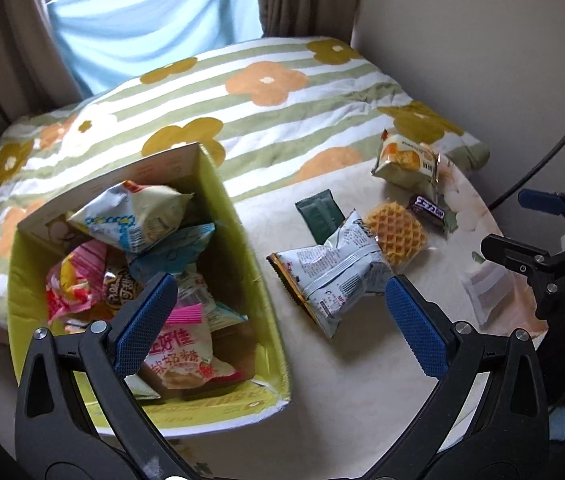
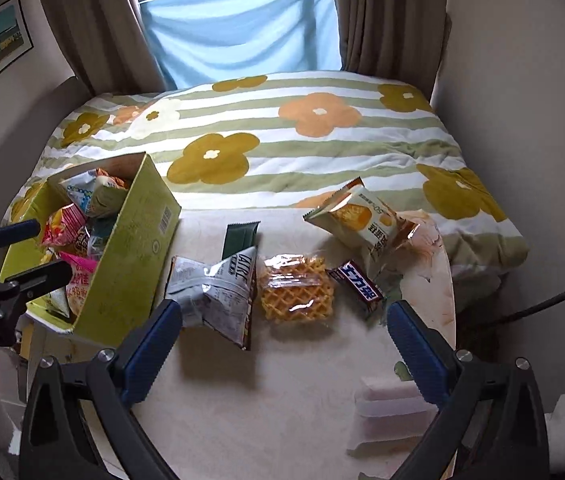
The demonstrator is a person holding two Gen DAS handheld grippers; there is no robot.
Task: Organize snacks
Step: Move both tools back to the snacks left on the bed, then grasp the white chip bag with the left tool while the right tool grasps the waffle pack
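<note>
A yellow-green cardboard box [image 1: 238, 216] [image 2: 138, 248] holds several snack packets at the table's left. Loose on the table lie a silver-white chip bag [image 1: 334, 276] [image 2: 218, 292], a wrapped waffle [image 1: 396, 234] [image 2: 296, 292], a dark green bar [image 1: 318, 214] [image 2: 240, 238], a dark chocolate bar [image 1: 426, 210] [image 2: 356, 284] and a pale biscuit packet [image 1: 406, 164] [image 2: 362, 220]. My left gripper [image 1: 282, 308] is open and empty, above the box's right wall. My right gripper [image 2: 282, 332] is open and empty, just in front of the chip bag and waffle.
The cream round table [image 2: 282, 400] ends at the right. A flowered striped quilt [image 2: 282, 136] covers the bed behind it. A clear pale packet [image 2: 390, 400] lies near the front right. Curtains and a blue cloth hang at the window.
</note>
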